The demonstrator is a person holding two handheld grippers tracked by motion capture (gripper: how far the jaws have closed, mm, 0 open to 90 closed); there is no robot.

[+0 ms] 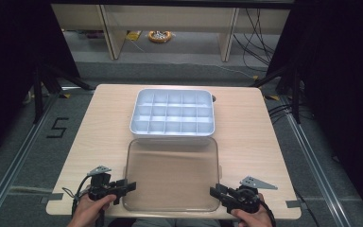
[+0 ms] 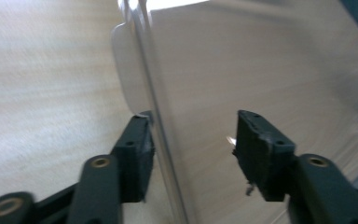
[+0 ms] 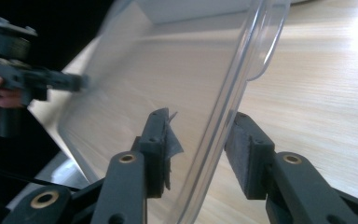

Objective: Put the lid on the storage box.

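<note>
Where the high view looks down on the wooden surface [image 1: 260, 142], shows a clear lid [image 1: 172, 172] lying flat at the near edge, its far side just beside a white compartment tray [image 1: 172, 113] set mid-surface. Shows the left gripper [image 1: 128, 187] at the lid's near left corner and the right gripper [image 1: 216, 193] at the near right corner, each held by a hand [image 1: 89, 210] coming in from the bottom. Too small here to tell how the fingers stand against the rim.

Left gripper view, closer: fingers [image 2: 135, 156] apart, one on each side of the lid's raised rim [image 2: 158, 140], the outer one just beside or touching it, the inner one clear of it over the lid's panel. Not clamped. Shows also a rounded tab on the lid's edge.

Right gripper view: fingers [image 3: 247, 158] likewise apart, straddling the rim on the opposite side, a gap visible on both sides. Adds what the other views lack: the left gripper seen farther off across the lid, at its opposite corner, and the tray's white wall at the top.
</note>
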